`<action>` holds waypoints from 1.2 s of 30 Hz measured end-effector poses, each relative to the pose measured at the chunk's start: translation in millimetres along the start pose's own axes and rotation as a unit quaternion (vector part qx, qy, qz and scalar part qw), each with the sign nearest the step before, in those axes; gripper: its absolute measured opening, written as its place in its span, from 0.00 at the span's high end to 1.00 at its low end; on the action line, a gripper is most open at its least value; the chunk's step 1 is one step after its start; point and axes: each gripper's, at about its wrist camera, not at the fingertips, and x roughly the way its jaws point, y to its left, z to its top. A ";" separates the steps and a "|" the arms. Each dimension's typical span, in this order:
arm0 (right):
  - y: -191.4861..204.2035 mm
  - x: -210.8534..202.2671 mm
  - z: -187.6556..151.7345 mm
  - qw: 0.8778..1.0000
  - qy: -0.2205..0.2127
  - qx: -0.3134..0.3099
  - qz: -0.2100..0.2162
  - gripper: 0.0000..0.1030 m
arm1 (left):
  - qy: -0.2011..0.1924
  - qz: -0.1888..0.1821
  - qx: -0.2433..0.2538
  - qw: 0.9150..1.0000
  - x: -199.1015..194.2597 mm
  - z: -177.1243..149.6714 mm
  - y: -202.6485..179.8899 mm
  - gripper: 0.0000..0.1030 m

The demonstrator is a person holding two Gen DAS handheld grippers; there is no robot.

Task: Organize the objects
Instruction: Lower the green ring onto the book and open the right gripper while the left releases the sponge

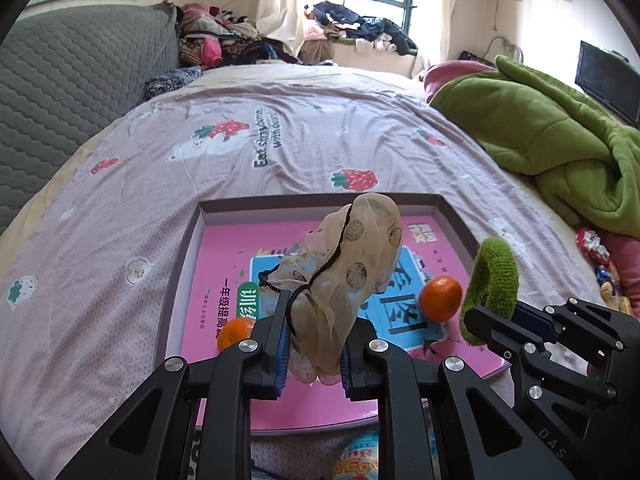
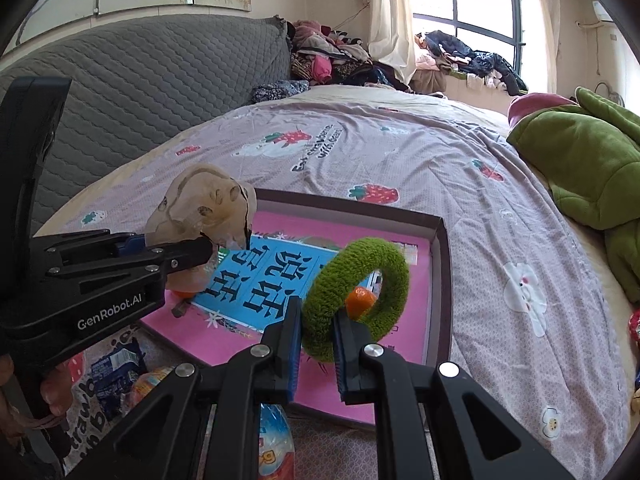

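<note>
My left gripper (image 1: pixel 314 354) is shut on a beige sheer scrunchie (image 1: pixel 348 264) with dark spots and holds it above the shallow box (image 1: pixel 320 202). It also shows in the right wrist view (image 2: pixel 204 204). My right gripper (image 2: pixel 318 344) is shut on a green fuzzy scrunchie (image 2: pixel 360 296), also seen at the right of the left wrist view (image 1: pixel 492 280), above the box's right part. In the box lies a pink book (image 1: pixel 224 264) with two tangerines (image 1: pixel 440 298) (image 1: pixel 236 332) on it.
The box (image 2: pixel 438 280) rests on a bed with a pink strawberry-print sheet (image 1: pixel 280 136). A green blanket (image 1: pixel 552 140) lies at the right. Snack packets (image 2: pixel 116 376) lie near my grippers. A grey quilted headboard (image 1: pixel 72 80) stands at the left.
</note>
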 end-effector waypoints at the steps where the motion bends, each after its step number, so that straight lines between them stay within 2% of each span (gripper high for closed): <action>1: -0.3 2.4 -0.6 1.000 0.003 0.000 0.000 0.86 | 0.002 0.000 -0.001 1.000 1.9 -0.4 0.5 0.80; 19: -2.5 28.7 -16.4 0.999 0.041 0.015 0.013 0.86 | 0.068 -0.005 0.010 0.998 42.3 -18.3 -5.2 0.79; 23: -3.3 28.6 -16.2 0.999 0.043 0.017 0.007 0.86 | 0.083 -0.002 0.011 0.997 46.7 -20.7 -5.5 0.71; 28: -5.4 29.3 -14.0 0.999 0.046 0.020 0.003 0.85 | 0.087 -0.002 0.010 0.996 44.2 -20.9 -5.8 0.66; 31: -4.6 27.9 -13.1 0.999 0.046 0.020 -0.002 0.75 | 0.089 0.004 0.008 0.996 41.6 -19.9 -4.1 0.61; 33: -5.0 26.0 -12.1 0.999 0.043 0.023 -0.001 0.62 | 0.089 0.002 0.005 0.996 38.6 -18.9 -3.4 0.55; 36: -5.2 23.5 -10.2 0.999 0.040 0.026 0.001 0.57 | 0.087 0.001 0.002 0.996 33.3 -16.6 -2.8 0.50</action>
